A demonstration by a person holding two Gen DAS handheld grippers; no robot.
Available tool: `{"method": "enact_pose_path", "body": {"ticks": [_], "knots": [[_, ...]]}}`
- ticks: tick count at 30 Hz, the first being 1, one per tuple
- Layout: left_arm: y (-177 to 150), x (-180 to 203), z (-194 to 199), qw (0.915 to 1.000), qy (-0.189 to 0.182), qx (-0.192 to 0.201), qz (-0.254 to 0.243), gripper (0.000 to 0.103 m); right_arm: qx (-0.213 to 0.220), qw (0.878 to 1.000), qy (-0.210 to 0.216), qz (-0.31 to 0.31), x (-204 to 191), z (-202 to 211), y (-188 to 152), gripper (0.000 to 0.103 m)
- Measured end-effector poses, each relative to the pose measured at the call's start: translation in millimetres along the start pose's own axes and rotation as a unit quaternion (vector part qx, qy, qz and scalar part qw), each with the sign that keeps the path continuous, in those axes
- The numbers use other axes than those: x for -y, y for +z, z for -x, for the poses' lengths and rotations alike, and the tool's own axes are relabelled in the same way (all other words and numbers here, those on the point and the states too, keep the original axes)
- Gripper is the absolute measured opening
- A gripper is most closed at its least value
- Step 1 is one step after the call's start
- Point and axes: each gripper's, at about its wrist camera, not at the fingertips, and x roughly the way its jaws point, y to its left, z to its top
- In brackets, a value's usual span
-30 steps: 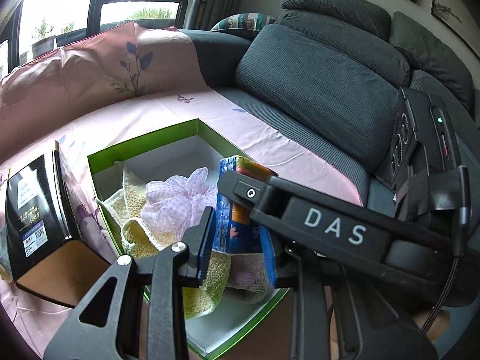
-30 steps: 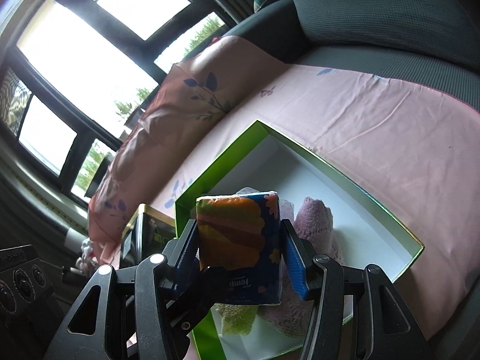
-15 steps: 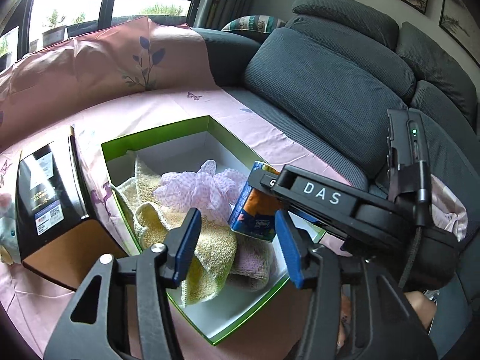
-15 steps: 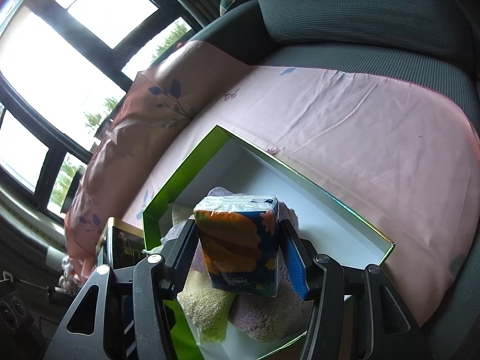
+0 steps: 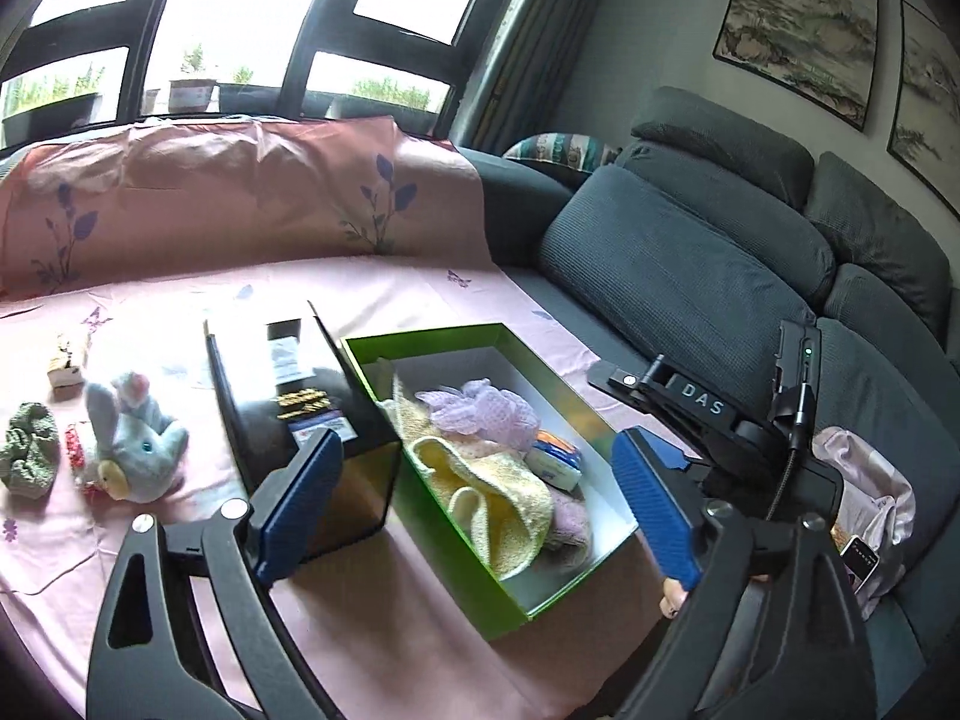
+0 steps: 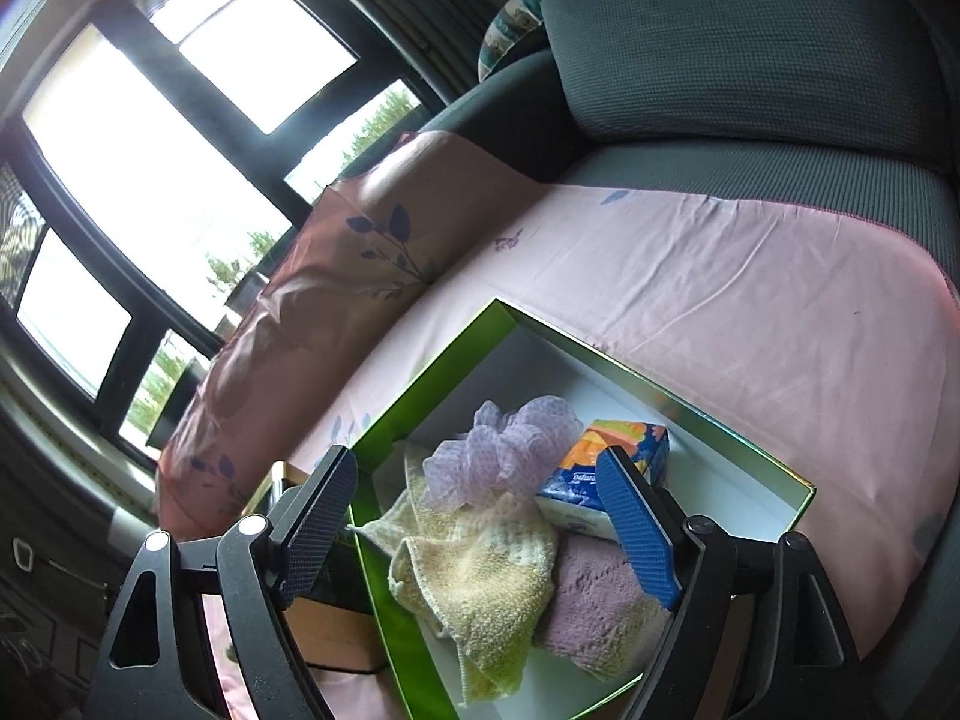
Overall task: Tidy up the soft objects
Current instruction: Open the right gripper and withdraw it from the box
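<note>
Left gripper [image 5: 474, 510] jaws wide, empty; green box [image 5: 384, 384] holds yellow towel [image 5: 480, 480], tissue pack [image 5: 555, 459]; plush bunny [image 5: 129, 450] outside left.

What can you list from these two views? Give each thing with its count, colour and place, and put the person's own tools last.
box: 1, green, on pink sheet
tissue pack: 1, blue-orange, in box
mesh pouf: 1, lilac, in box
towels: yellow towel, pink towel, in box
black box: 1, left of box
plush rabbit: 1, grey, on sheet
knit piece: 1, green, far left
sofa: 1, grey
left gripper: open
right gripper: open
</note>
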Motion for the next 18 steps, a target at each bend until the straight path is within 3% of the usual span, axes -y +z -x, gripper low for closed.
{"method": "enact_pose_path", "body": {"ticks": [7,16,18], "knots": [[-7,-59,46,0.9939,0.092,0.045,0.041,0.100,0.010,1.000,0.005,0.014,-12,3,-2,0.086],[-28,-147,85,0.9724,0.199,0.079,0.093,0.101,0.021,0.999,0.000,0.045,-33,4,-10,0.087],[-41,-166,84,0.9680,0.216,0.081,0.098,0.101,0.020,0.999,-0.003,0.050,-37,3,-13,0.099]]}}
